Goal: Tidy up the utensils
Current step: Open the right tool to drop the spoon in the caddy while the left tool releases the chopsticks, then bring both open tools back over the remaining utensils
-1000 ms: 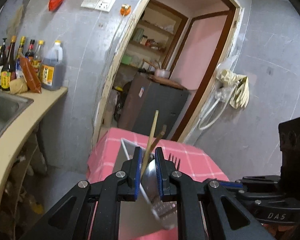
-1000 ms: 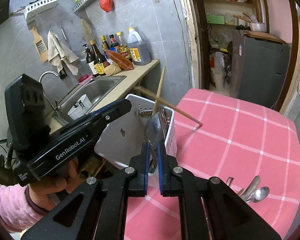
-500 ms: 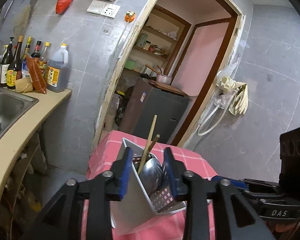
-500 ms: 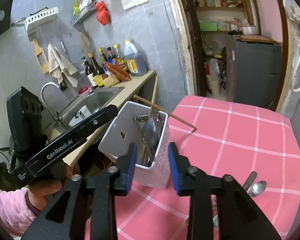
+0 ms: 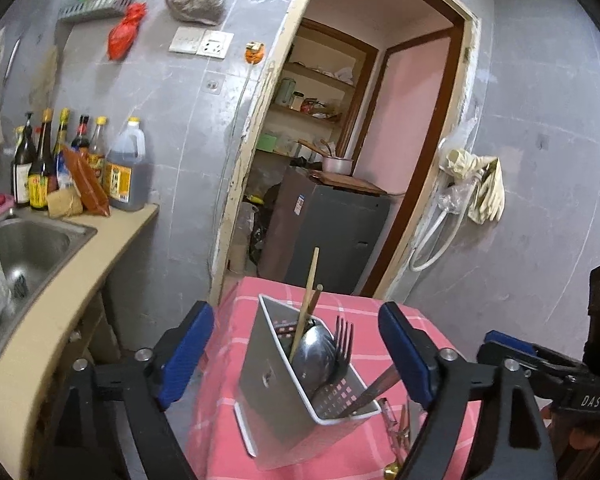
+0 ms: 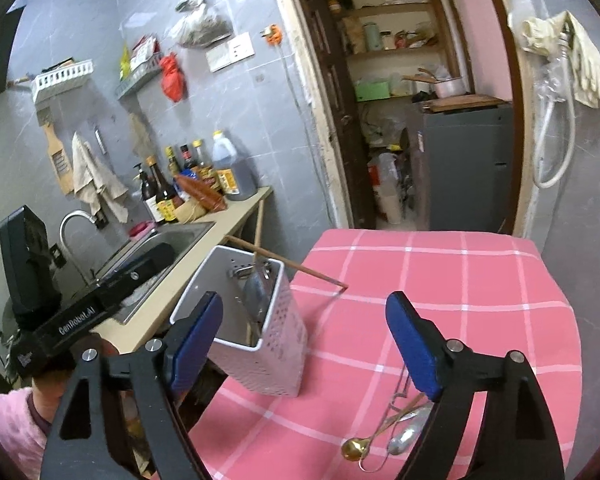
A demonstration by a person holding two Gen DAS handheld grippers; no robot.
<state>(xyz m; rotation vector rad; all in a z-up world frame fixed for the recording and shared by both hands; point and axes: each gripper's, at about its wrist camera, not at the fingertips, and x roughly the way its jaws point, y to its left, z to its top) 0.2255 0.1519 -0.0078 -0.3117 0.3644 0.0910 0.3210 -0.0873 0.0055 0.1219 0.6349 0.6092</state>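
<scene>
Hovering over the pink checked table (image 6: 440,280), both grippers spread wide and carrying nothing. Left gripper (image 5: 296,352) has the white utensil caddy (image 5: 300,400) dead ahead between its fingers but not touching it; right gripper (image 6: 304,340) has the caddy off toward its left finger.

Caddy sits at the table's left edge, next to the counter and sink (image 6: 172,240). It looks tilted in both views, though fisheye may be exaggerating that. Inside: large spoon (image 5: 314,354), dark fork (image 5: 342,344), wooden chopsticks (image 5: 308,300) sticking up, one leaning out over the cloth in the right view.

Key relation: loose cutlery pile (image 6: 396,424) lies low and right of the caddy, right by the right gripper's right finger. Gold spoon (image 6: 356,448), silver spoon (image 6: 404,436) and some thin pieces I can't identify. Long axes run diagonally, bowls toward the camera, handles pointing up-right. Right gripper is clearly nearer, so my guess is it takes the next pick.

Room: open cloth right of and beyond the caddy, good for approach. Caddy has little margin on the counter side, so a nudge leftward risks pushing it off. Pile is tangled, so a single-piece grab probably needs a pinch across one handle.
</scene>
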